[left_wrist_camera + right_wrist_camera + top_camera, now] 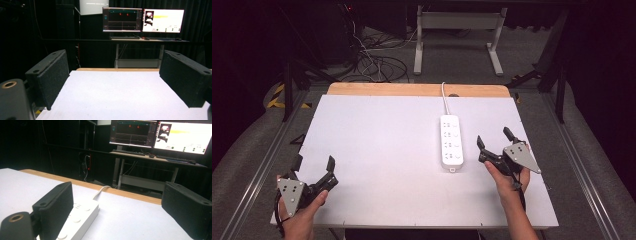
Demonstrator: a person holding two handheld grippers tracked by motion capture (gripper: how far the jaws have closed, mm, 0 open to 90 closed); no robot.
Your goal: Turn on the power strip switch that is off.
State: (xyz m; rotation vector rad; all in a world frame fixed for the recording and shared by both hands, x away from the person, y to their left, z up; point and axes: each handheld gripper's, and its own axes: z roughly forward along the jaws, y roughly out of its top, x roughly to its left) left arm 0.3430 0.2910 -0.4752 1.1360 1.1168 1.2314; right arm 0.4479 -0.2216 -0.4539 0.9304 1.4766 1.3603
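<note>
A white power strip (451, 140) lies lengthwise right of the table's middle, its white cable (444, 100) running to the far edge. My right gripper (495, 139) is held open just right of the strip, nothing between its jaws. In the right gripper view the power strip (77, 221) passes behind the left jaw and the right gripper (120, 211) gapes wide. My left gripper (315, 163) hovers open over the near left corner. In the left gripper view the left gripper (113, 80) frames bare white table.
The white tabletop (382, 150) has a wooden strip (412, 89) along its far edge. Beyond it stand a desk with two lit monitors (142, 20), a white desk frame (457, 35) and cables on the floor (372, 60). Metal rails (262, 160) flank the table.
</note>
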